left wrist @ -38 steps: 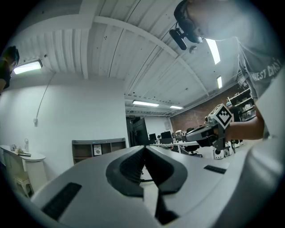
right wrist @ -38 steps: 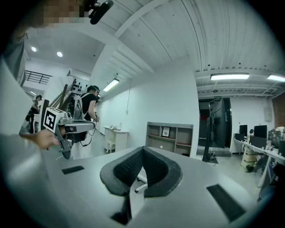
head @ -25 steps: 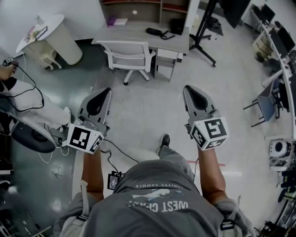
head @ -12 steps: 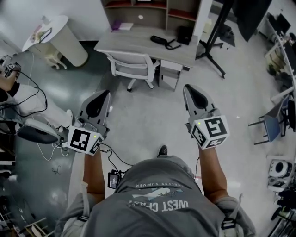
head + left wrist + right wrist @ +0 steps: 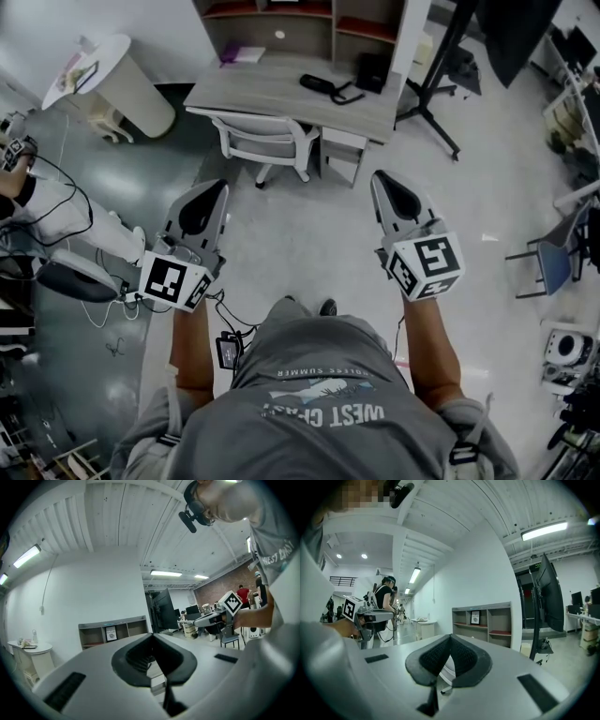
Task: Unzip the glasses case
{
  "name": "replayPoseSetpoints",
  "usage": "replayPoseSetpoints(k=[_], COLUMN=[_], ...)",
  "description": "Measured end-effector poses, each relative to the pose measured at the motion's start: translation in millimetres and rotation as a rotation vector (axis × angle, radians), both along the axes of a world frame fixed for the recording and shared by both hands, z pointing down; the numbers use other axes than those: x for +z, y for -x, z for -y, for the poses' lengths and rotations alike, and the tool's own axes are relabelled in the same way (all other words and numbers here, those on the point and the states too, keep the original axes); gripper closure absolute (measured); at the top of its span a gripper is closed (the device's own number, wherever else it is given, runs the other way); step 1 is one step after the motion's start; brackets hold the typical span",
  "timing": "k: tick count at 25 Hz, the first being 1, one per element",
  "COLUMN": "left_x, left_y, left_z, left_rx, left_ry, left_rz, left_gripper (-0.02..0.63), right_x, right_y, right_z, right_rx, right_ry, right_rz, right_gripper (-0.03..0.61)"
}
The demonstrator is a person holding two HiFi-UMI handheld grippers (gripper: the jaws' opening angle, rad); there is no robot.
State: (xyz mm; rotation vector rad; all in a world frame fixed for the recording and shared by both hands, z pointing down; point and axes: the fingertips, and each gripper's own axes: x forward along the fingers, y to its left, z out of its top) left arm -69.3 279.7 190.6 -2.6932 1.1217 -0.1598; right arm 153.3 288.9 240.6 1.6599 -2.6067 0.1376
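Observation:
A dark oblong thing, probably the glasses case, lies on the grey desk far ahead, with a cord or strap beside it. Both grippers are held level in front of the person, well short of the desk. My left gripper is shut with nothing between its pads, and so it looks in the left gripper view. My right gripper is also shut and empty, its pads meeting at the tip. The case is in neither gripper view.
A white office chair stands before the desk, with open shelves behind it. A round white table is at the left, a black stand at the right. A seated person and cables are at the left, a blue chair at the right.
The person has walked towards the desk, so the desk and chair show a little nearer. Both grippers keep the same stance, shut and empty.

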Motion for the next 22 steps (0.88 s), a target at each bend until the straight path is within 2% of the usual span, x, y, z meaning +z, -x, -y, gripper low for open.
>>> replayPoseSetpoints(k=[8, 15, 22], left_x=[9.8, 7.5, 2.1], left_y=[-25.6, -34.3, -25.1], left_z=[46.6, 129.8, 217.5], left_rx=[0.082, 0.169, 0.242], left_ry=[0.011, 0.002, 0.005], left_rz=[-0.012, -0.042, -0.048], left_gripper=[0.615, 0.615, 0.615], right_x=[11.5, 16.4, 13.0], right_y=[-18.3, -20.4, -6.3], right_z=[25.7, 85.8, 156.3], right_rx=[0.066, 0.145, 0.216], right_ry=[0.022, 0.040, 0.047], right_rz=[-0.014, -0.034, -0.047], right_gripper=[0.568, 0.568, 0.568])
